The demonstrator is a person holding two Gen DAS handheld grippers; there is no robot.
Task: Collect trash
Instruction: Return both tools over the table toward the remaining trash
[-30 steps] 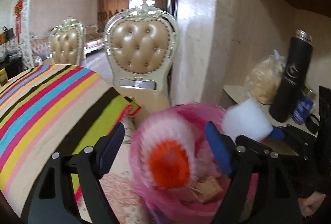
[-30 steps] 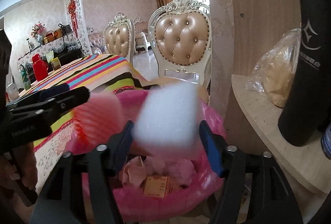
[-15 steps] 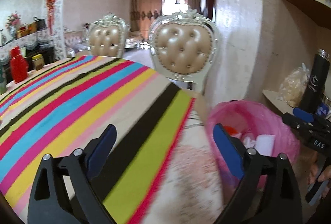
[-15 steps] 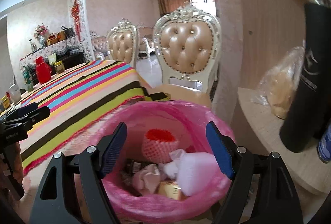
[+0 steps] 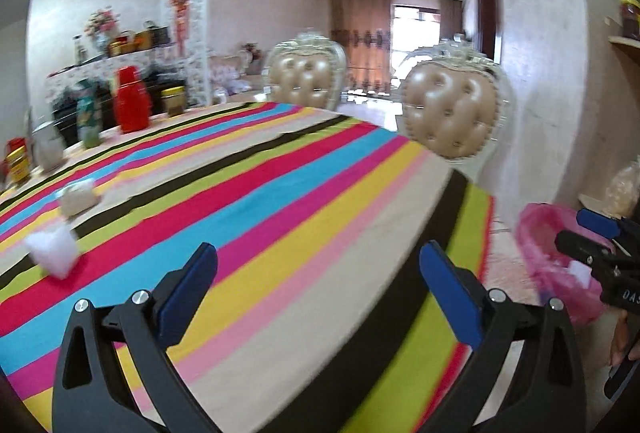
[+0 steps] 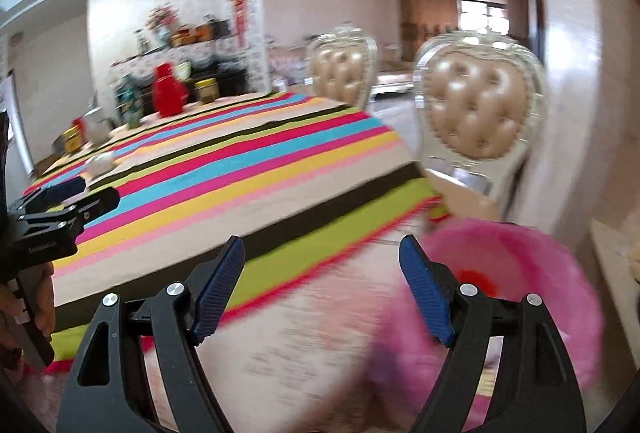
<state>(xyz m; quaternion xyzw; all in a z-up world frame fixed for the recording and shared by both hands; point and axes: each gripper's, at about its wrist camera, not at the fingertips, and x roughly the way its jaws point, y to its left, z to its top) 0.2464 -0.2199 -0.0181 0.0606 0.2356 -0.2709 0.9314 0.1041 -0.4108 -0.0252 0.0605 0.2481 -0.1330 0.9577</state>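
Observation:
My left gripper (image 5: 318, 253) hovers over the striped tablecloth (image 5: 280, 193), its jaws opening with nothing between them. A white foam scrap (image 5: 54, 249) lies on the cloth to its left. Farther back is a crumpled pale piece (image 5: 76, 197), also visible in the right wrist view (image 6: 100, 163). My right gripper (image 6: 320, 245) is open and empty near the table's edge. The pink-lined trash bin (image 6: 520, 285) sits just to its right, with something red (image 6: 476, 281) inside. The bin (image 5: 556, 261) and the right gripper (image 5: 600, 245) show at the left view's right edge.
Two padded chairs (image 5: 452, 113) stand behind the table by a marble pillar. A red bottle (image 5: 130, 101), a green bottle and a yellow tin (image 5: 16, 165) crowd the table's far left. A wooden shelf with a plastic bag (image 5: 624, 189) is right of the bin.
The pink-and-orange foam net and the white foam block dropped out of my grippers into the bin. Both grippers then opened wider and swung left, away from the bin and toward the table.

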